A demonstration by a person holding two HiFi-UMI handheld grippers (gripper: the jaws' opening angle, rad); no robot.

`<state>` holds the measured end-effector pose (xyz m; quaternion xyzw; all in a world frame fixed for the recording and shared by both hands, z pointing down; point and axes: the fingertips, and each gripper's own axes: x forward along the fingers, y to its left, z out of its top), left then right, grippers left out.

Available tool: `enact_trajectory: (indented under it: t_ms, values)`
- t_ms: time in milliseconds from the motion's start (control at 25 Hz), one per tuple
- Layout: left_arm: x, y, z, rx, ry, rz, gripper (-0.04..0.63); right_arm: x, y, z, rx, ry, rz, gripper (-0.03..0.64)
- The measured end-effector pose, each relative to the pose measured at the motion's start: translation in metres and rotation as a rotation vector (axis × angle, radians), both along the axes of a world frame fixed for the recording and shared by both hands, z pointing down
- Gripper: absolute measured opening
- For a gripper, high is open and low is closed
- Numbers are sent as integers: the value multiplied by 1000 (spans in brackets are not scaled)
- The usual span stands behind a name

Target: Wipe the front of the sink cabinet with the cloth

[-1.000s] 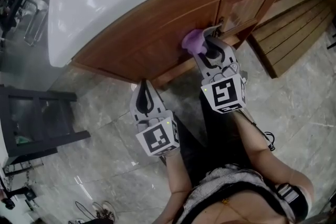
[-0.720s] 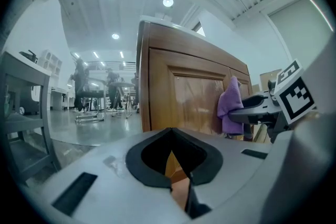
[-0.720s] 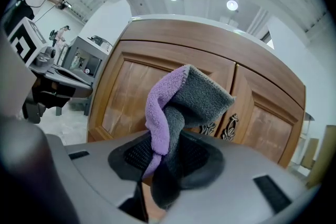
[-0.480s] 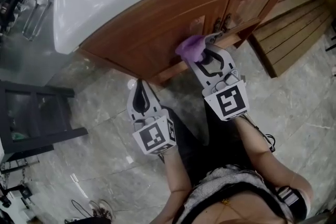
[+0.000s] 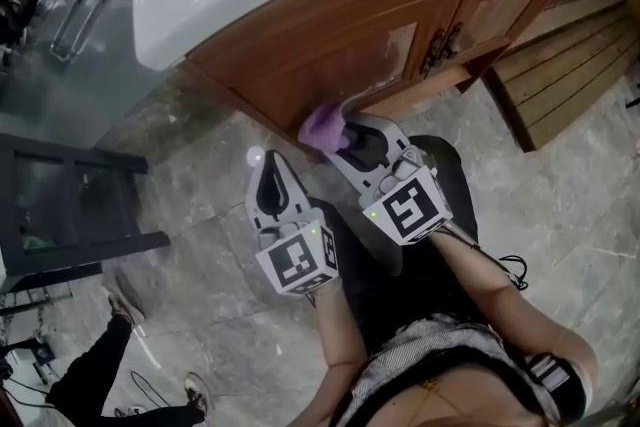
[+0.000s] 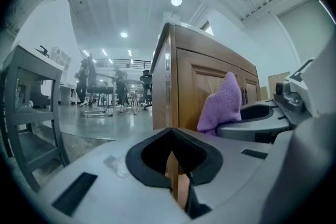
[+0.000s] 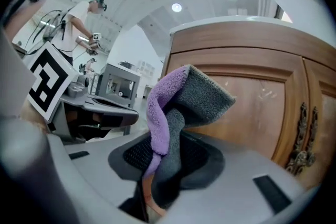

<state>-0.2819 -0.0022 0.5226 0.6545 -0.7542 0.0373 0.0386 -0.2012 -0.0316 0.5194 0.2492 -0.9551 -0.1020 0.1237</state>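
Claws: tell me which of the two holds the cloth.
The right claw, its jaws shut on the purple cloth by the wooden cabinet front. The left claw is shut with nothing between its jaws.

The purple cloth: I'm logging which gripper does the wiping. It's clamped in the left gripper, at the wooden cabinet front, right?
Wrong gripper. The purple cloth is clamped in the right gripper, not the left, at the wooden cabinet front; the right gripper view shows it between those jaws. The left gripper is shut on nothing.
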Motion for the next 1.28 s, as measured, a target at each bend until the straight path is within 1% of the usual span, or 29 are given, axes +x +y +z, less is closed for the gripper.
enact_trajectory:
  t_ms: [240, 400, 520, 680, 880, 1040, 1200, 1280]
  values:
    - [-11, 13, -2, -8, -13, -20, 6, -35, 5, 26, -69, 7, -35, 176]
    - [-15, 19, -2, -11, -22, -31, 6, -48, 1, 40, -48, 41, -36, 176]
    - [-16, 17, 0, -21, -31, -28, 6, -47, -3, 43, -46, 38, -38, 176]
    - [-16, 12, -2, -19, -41, -30, 6, -47, -5, 45, -5, 78, -32, 176]
    - [-5, 6, -4, -26, -70, -11, 6, -40, -9, 49, -37, 74, -29, 178]
    - [-2, 6, -4, -27, -66, -1, 6, -38, -10, 50, 9, 120, -15, 178]
    - [5, 1, -4, -28, -73, 10, 6, -28, -18, 53, -18, 122, 5, 178]
    - [7, 1, -4, -29, -73, 12, 6, -23, -22, 52, -4, 138, 19, 178]
